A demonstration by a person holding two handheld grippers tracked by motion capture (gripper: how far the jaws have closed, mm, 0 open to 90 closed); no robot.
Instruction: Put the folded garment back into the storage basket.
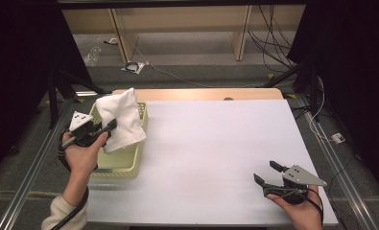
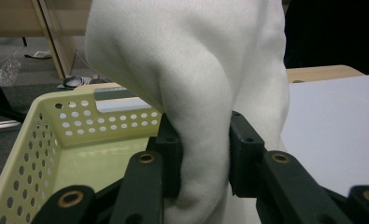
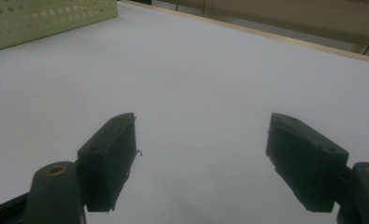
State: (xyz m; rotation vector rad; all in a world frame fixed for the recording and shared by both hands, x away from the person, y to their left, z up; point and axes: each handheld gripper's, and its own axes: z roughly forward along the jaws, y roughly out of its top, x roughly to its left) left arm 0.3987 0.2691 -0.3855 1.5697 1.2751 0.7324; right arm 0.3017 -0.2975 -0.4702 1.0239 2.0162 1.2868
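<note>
A white folded cloth hangs above the pale yellow perforated basket at the table's left side. My left gripper is shut on the cloth; in the left gripper view both black pads pinch the thick white cloth over the basket. Low at the table's right front, my right gripper stands open above the white table sheet, with nothing between its jaws. In the right gripper view my right gripper has its jaws wide apart over the bare white surface.
A white sheet covers the wooden table, whose far edge shows beyond it. The basket's corner lies far off in the right gripper view. Cables and wooden furniture legs stand on the floor behind the table.
</note>
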